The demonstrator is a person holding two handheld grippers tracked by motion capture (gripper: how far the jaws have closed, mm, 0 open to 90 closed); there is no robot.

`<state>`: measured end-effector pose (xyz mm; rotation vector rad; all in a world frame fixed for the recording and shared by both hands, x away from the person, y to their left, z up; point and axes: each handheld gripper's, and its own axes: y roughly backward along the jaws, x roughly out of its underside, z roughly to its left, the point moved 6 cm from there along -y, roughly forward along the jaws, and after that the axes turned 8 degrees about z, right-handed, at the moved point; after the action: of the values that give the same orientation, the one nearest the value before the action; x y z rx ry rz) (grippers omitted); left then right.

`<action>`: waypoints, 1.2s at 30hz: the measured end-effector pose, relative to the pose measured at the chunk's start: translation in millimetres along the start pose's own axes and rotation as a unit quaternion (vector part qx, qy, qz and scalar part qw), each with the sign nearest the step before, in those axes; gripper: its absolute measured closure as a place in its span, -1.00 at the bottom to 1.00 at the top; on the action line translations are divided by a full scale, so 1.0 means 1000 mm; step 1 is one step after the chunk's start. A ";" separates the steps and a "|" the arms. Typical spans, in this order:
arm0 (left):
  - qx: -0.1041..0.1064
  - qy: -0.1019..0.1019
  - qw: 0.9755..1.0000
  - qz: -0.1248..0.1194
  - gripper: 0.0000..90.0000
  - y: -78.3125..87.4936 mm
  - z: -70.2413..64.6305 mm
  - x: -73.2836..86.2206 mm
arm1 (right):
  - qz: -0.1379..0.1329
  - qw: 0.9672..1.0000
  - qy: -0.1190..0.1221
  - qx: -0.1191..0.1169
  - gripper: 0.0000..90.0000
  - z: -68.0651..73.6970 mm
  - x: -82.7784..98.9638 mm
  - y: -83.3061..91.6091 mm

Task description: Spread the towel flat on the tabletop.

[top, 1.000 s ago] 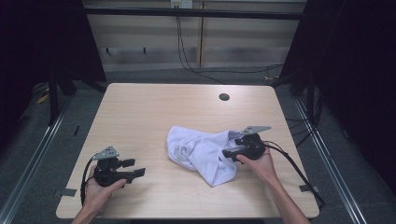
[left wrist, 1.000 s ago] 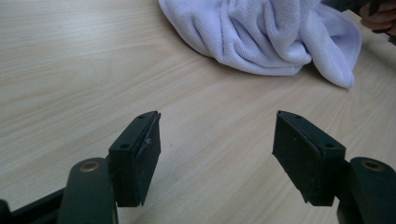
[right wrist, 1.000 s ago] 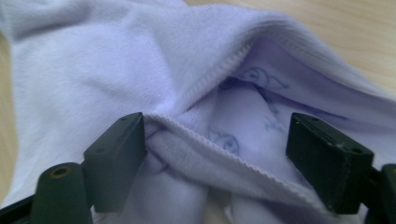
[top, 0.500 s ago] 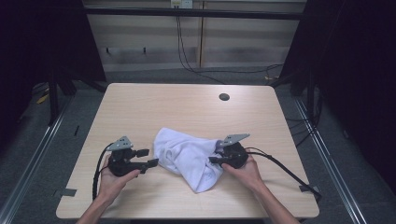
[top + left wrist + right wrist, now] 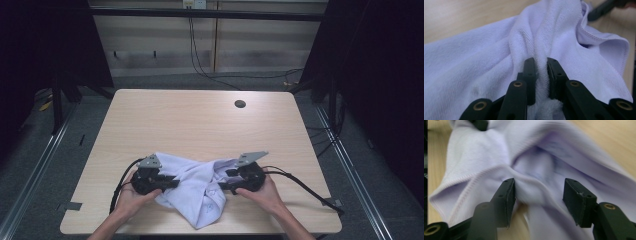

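Observation:
A crumpled white cloth lies near the table's front edge, between my two grippers. My left gripper has reached the cloth's left side and its jaws have just been closing. In the left gripper view they pinch a raised fold of the cloth, with the gripper shut on it. My right gripper is at the cloth's right side and its jaws have just been opening. In the right gripper view the gripper stands open with blurred cloth bulging between the pads.
The wooden table has a dark round grommet hole at the back right. Each gripper trails a black cable over the table. Dark frame posts and floor rails stand around the table.
Both hands moved inward toward each other. The cloth was dragged left and bunched up. The left gripper came from bare table to the cloth and closed on a fold.

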<state>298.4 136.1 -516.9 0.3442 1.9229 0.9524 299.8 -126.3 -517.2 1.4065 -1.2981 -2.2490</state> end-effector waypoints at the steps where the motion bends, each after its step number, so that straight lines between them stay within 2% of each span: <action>1: 0.014 0.007 1.000 -0.002 0.75 0.004 -0.005 0.007 | -0.015 0.999 -0.009 0.027 -0.07 -0.001 0.013 0.023; 2: 0.014 0.007 1.000 -0.002 0.74 0.004 -0.005 0.007 | -0.015 0.999 -0.009 0.027 -0.07 -0.001 0.013 0.023; 3: 0.021 0.010 1.000 -0.003 0.71 0.006 -0.007 0.010 | -0.029 0.998 -0.023 0.046 -0.08 -0.002 0.027 0.040; 4: 0.025 0.013 1.000 -0.005 0.70 0.010 -0.013 0.015 | -0.035 0.997 -0.031 0.055 -0.09 -0.002 0.033 0.047; 5: 0.025 0.013 1.000 -0.005 0.68 0.010 -0.013 0.015 | -0.035 0.997 -0.031 0.055 -0.09 -0.002 0.033 0.047; 6: 0.026 0.010 1.000 -0.004 0.66 0.013 -0.018 0.018 | -0.051 0.996 -0.052 0.058 -0.10 0.004 0.044 0.059; 8: 0.034 0.008 0.999 -0.008 0.60 0.016 -0.022 0.018 | -0.070 0.993 -0.074 0.054 -0.10 0.016 0.050 0.065; 9: 0.034 0.008 0.999 -0.008 0.55 0.016 -0.022 0.018 | -0.070 0.993 -0.074 0.054 -0.10 0.016 0.050 0.065; 10: 0.040 0.007 0.999 -0.018 0.49 0.019 -0.024 0.014 | -0.077 0.993 -0.065 0.059 -0.09 0.032 0.055 0.067; 11: 0.042 0.007 0.999 -0.022 0.43 0.020 -0.025 0.011 | -0.077 0.994 -0.061 0.054 -0.08 0.039 0.056 0.065; 12: 0.042 0.002 0.999 -0.031 0.36 0.020 -0.025 0.004 | -0.078 0.994 -0.063 0.048 -0.08 0.044 0.056 0.063; 14: 0.042 -0.011 0.998 -0.036 0.26 0.016 -0.027 -0.009 | -0.070 0.996 -0.048 0.036 -0.09 0.052 0.050 0.052; 15: 0.042 -0.011 0.998 -0.036 0.23 0.016 -0.027 -0.009 | -0.070 0.996 -0.048 0.036 -0.09 0.052 0.050 0.052; 16: 0.040 -0.021 0.998 -0.036 0.20 0.011 -0.028 -0.022 | -0.062 0.997 -0.040 0.029 -0.13 0.051 0.039 0.037; 17: 0.040 -0.021 0.998 -0.036 0.17 0.011 -0.028 -0.022 | -0.062 0.997 -0.040 0.029 -0.13 0.051 0.039 0.037; 18: 0.038 -0.029 0.998 -0.037 0.11 0.006 -0.029 -0.035 | -0.056 0.998 -0.035 0.024 -0.18 0.047 0.027 0.023; 19: 0.038 -0.029 0.998 -0.037 0.09 0.006 -0.029 -0.035 | -0.056 0.998 -0.035 0.024 -0.18 0.047 0.027 0.023; 20: 0.043 -0.029 0.998 -0.033 0.06 0.002 -0.028 -0.042 | -0.061 0.997 -0.035 0.012 -0.22 0.045 0.017 0.014; 21: 0.039 -0.029 0.998 -0.034 0.06 -0.002 -0.026 -0.046 | -0.061 0.997 -0.035 0.012 -0.22 0.045 0.017 0.014; 22: 0.046 -0.022 0.998 -0.023 0.04 -0.012 -0.021 -0.049 | -0.063 0.997 -0.033 -0.004 -0.26 0.046 0.010 0.006; 23: 0.046 -0.022 0.998 -0.023 0.02 -0.012 -0.021 -0.049 | -0.063 0.997 -0.033 -0.004 -0.26 0.046 0.010 0.006; 24: 0.048 -0.017 0.999 -0.014 0.02 -0.020 -0.019 -0.048 | -0.062 0.997 -0.032 -0.014 -0.26 0.049 0.008 0.003; 25: 0.039 -0.013 0.999 0.009 -0.14 -0.031 -0.019 -0.043 | -0.055 0.998 -0.021 -0.023 -0.27 0.056 0.005 -0.006; 26: 0.041 -0.018 0.999 0.015 -0.15 -0.034 -0.021 -0.042 | -0.051 0.998 -0.016 -0.023 -0.28 0.059 0.004 -0.010; 27: 0.041 -0.018 0.999 0.015 -0.13 -0.034 -0.021 -0.042 | -0.051 0.998 -0.016 -0.023 -0.28 0.059 0.004 -0.010; 28: 0.043 -0.024 0.999 0.015 0.03 -0.036 -0.024 -0.040 | -0.038 0.999 -0.005 -0.019 -0.23 0.062 0.005 -0.019; 29: 0.043 -0.024 0.999 0.015 0.27 -0.036 -0.024 -0.040 | -0.038 0.999 -0.005 -0.019 -0.23 0.062 0.005 -0.019; 30: 0.054 -0.028 0.998 0.010 0.46 -0.035 -0.027 -0.040 | -0.019 1.000 -0.003 -0.007 -0.02 0.062 0.009 -0.028; 31: 0.060 -0.030 0.998 0.009 0.46 -0.035 -0.028 -0.040 | -0.019 1.000 -0.003 -0.007 -0.02 0.062 0.009 -0.028; 32: 0.061 -0.037 0.997 0.003 0.72 -0.033 -0.030 -0.040 | -0.012 1.000 0.000 0.004 0.32 0.062 0.011 -0.032; 33: 0.061 -0.037 0.997 0.003 0.81 -0.033 -0.030 -0.040 | -0.012 1.000 0.000 0.004 0.32 0.062 0.011 -0.032; 34: 0.071 -0.031 0.997 -0.019 0.86 -0.026 -0.030 -0.044 | -0.008 1.000 0.009 0.013 0.62 0.061 0.011 -0.031; 35: 0.071 -0.031 0.997 -0.019 0.88 -0.026 -0.030 -0.044 | -0.007 1.000 0.007 0.016 0.66 0.059 0.011 -0.029; 36: 0.077 -0.023 0.995 -0.060 0.89 -0.012 -0.027 -0.051 | -0.012 1.000 -0.007 0.014 0.68 0.056 0.011 -0.027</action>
<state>304.4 85.7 -486.6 0.3326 1.9571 0.7134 256.5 -84.4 -535.1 1.4260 -1.3301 -2.2670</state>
